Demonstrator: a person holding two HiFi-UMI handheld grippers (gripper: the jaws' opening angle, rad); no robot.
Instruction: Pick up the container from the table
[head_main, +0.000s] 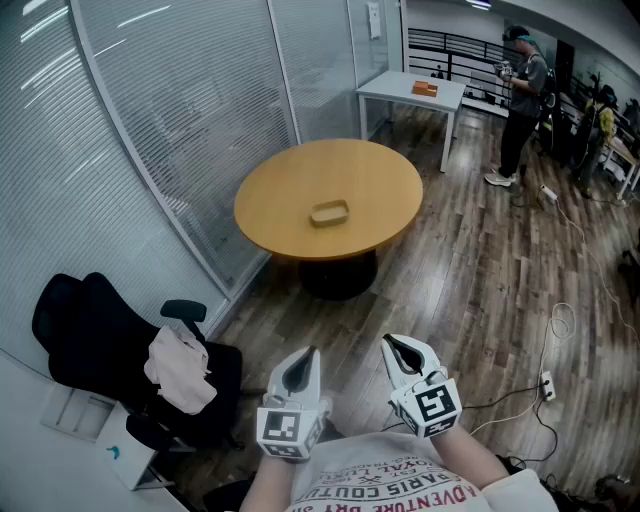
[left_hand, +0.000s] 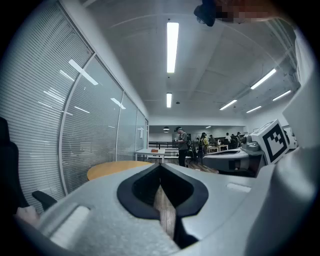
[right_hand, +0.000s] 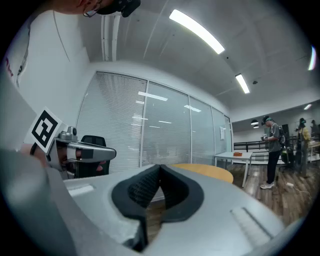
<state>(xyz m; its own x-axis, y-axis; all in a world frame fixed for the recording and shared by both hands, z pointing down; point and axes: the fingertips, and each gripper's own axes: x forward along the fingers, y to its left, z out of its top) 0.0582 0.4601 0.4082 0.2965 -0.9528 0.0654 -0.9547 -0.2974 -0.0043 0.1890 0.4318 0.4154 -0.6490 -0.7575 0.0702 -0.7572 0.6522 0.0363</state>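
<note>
Well short of the work yet. Low tan container (head_main: 329, 212) near the middle of the round table (head_main: 385, 165), almost the tabletop's own colour, with nothing else on that top. Left gripper (head_main: 300, 370) and right gripper (head_main: 404, 352) far back from the table, side by side close to the body. Jaws of both pressed together at the tips, nothing between them in either gripper view. Step in hand, as judged: closing the distance. Walk up to the table's near edge before any reach. Steer clear of the black chair (head_main: 95, 335) left of the table and the cables (head_main: 553, 322) on the floor to its right. Open one gripper wide only once over the table, then come down on the container from above. Take it across the short width or by one wall rather than lengthwise; possibly too long for the jaws that way, hard to tell from here. Close gently: looks light and thin-walled, likely to skate on the smooth top if nudged. Lift straight up and keep it level.
</note>
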